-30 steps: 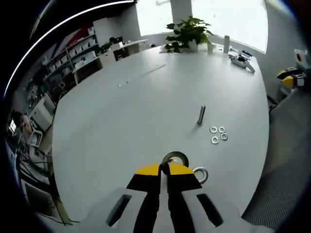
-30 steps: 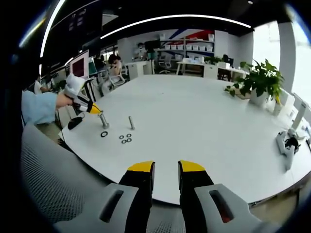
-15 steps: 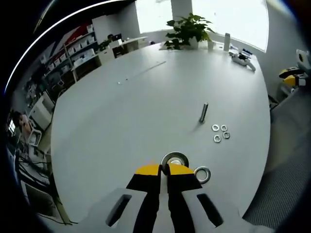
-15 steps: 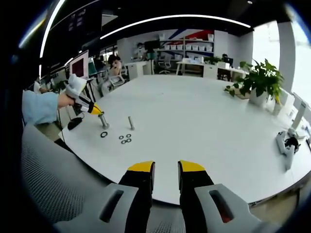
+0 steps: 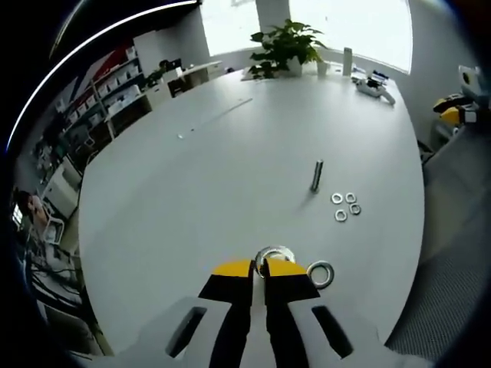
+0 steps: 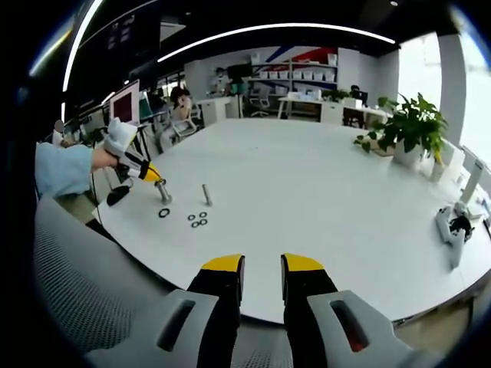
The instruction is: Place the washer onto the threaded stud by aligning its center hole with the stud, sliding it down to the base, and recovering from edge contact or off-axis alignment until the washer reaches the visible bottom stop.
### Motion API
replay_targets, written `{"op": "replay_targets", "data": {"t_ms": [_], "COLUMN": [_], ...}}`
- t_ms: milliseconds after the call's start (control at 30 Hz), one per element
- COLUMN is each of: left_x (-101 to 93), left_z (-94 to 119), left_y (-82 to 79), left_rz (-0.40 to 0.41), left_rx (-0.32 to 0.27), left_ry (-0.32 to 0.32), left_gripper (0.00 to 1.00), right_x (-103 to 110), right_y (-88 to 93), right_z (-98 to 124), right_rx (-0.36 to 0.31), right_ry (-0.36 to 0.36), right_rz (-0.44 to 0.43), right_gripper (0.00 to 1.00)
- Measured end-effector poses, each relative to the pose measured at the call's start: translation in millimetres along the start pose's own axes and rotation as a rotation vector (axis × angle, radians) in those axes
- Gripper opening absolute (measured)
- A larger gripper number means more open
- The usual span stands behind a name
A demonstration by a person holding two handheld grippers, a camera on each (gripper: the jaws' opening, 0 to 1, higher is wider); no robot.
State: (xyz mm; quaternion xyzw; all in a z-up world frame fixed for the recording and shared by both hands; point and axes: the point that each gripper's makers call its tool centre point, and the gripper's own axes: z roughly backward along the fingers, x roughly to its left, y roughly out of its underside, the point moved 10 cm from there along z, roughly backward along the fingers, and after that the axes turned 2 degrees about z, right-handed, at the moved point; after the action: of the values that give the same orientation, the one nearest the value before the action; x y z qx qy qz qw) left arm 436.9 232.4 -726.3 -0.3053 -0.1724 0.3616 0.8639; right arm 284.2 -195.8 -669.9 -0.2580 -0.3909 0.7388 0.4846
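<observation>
Since the earlier frame, the left gripper (image 5: pixel 259 267) had dipped slightly, its jaws clenched on a washer (image 5: pixel 274 254) at their tips. Beyond that washer stood the threaded stud (image 5: pixel 316 175), with three small washers (image 5: pixel 344 207) beside it and a larger loose washer (image 5: pixel 320 271) nearer. The right gripper (image 6: pixel 261 264) hung released, well apart from the stud.

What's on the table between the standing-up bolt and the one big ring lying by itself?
In the left gripper view, three small washers lie clustered between the upright stud and the lone washer; otherwise bare tabletop.
</observation>
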Motion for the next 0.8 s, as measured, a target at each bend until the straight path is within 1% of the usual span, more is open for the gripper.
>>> {"op": "replay_targets", "data": {"t_ms": [100, 200, 500, 600, 667, 800], "left_x": [0.9, 0.4, -1.2, -4.9, -7.5, -14.8], "left_z": [0, -1, -1, 2, 6, 11], "left_y": [0.8, 1.4, 1.1, 0.1, -1.3, -0.8], "left_rz": [-0.006, -0.004, -0.019, -0.041, -0.034, -0.028], "left_rx": [-0.002, -0.007, -0.007, -0.012, -0.027, -0.035], "left_ry": [-0.011, -0.006, -0.019, -0.026, -0.024, -0.022], "left_gripper": [0.04, 0.03, 0.03, 0.06, 0.06, 0.06], "right_x": [0, 0, 0, 0, 0, 0], "right_y": [0.1, 0.3, 0.0, 0.2, 0.2, 0.0], "right_z": [0, 0, 0, 0, 0, 0], "right_rx": [-0.001, -0.001, -0.002, 0.0, 0.0, -0.001], "right_ry": [0.0, 0.0, 0.0, 0.0, 0.0, 0.0], "right_rz": [0.0, 0.0, 0.0, 0.0, 0.0, -0.001], "right_gripper": [0.21, 0.21, 0.21, 0.21, 0.21, 0.21]}}
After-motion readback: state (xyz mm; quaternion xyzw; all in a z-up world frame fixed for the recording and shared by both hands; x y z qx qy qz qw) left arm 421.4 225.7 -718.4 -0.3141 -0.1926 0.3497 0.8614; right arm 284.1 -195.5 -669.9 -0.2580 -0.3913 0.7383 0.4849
